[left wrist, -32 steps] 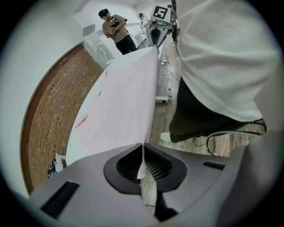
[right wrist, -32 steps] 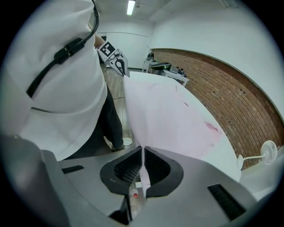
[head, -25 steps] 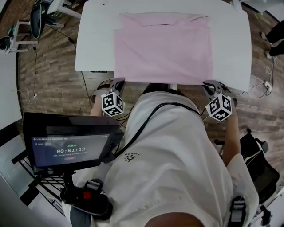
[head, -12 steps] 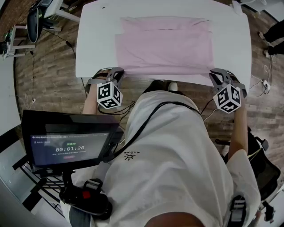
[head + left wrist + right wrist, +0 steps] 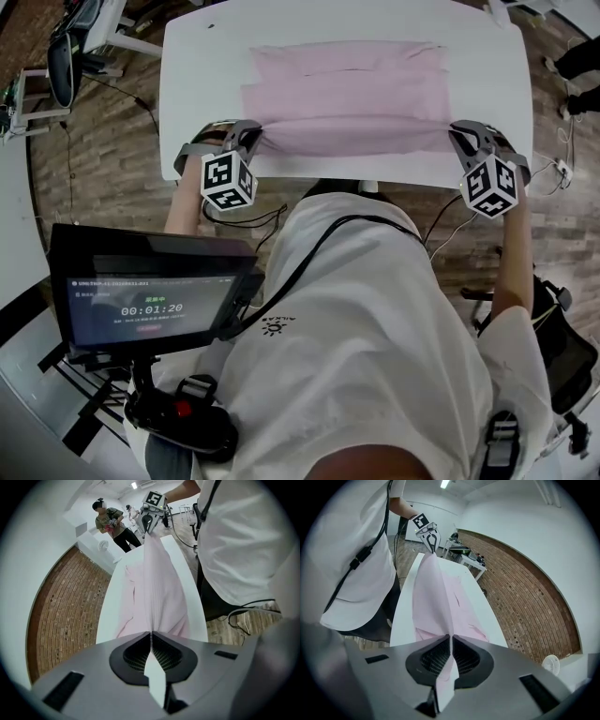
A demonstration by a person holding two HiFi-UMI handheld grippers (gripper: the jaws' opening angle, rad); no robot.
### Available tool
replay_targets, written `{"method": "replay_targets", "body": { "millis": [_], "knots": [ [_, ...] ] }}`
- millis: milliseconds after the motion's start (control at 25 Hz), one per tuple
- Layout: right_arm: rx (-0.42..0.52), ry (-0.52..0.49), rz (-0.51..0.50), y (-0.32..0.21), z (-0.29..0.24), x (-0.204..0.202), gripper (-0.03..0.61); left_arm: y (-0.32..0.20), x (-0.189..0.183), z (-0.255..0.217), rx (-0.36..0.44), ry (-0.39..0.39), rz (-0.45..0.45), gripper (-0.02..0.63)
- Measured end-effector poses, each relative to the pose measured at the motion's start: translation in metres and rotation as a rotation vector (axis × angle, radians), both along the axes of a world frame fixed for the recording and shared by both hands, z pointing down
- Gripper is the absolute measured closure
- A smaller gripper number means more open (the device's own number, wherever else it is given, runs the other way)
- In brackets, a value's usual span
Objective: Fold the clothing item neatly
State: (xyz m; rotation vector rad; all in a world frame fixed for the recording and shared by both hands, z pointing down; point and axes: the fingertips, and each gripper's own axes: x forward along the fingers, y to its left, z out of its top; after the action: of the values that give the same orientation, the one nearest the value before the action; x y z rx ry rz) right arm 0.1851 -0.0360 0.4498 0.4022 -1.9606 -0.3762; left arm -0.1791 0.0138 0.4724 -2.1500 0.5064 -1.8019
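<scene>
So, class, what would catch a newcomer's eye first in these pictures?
The pink garment lies spread across the white table, in the head view's upper middle. Its near edge is stretched between the left gripper and right gripper, each shut on a corner. Lower left, a dark screen shows a timer.

Soft matt pink cloth garment [image 5: 347, 108] lies on a smooth white table [image 5: 202, 75] above wood-plank floor [image 5: 103, 159].

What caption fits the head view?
Left gripper and right gripper grip a pink cloth garment over a white table.
</scene>
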Motion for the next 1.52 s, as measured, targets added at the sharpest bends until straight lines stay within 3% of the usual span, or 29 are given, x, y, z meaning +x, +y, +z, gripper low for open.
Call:
{"method": "replay_targets", "body": {
  "millis": [440,880,1520],
  "knots": [
    [0.004,0.012,0.026,-0.045,-0.008,-0.005,0.557,-0.060,-0.006,-0.007,0.001,0.001,0.039,0.597],
    [-0.017,0.035,0.004,-0.149,0.042,-0.037,0.557,-0.160,-0.040,0.036,-0.033,-0.015,0.026,0.597],
    [-0.020,0.101,-0.002,-0.201,0.071,-0.047,0.557,-0.200,-0.046,0.065,-0.080,-0.016,-0.016,0.597]
  ]
}}
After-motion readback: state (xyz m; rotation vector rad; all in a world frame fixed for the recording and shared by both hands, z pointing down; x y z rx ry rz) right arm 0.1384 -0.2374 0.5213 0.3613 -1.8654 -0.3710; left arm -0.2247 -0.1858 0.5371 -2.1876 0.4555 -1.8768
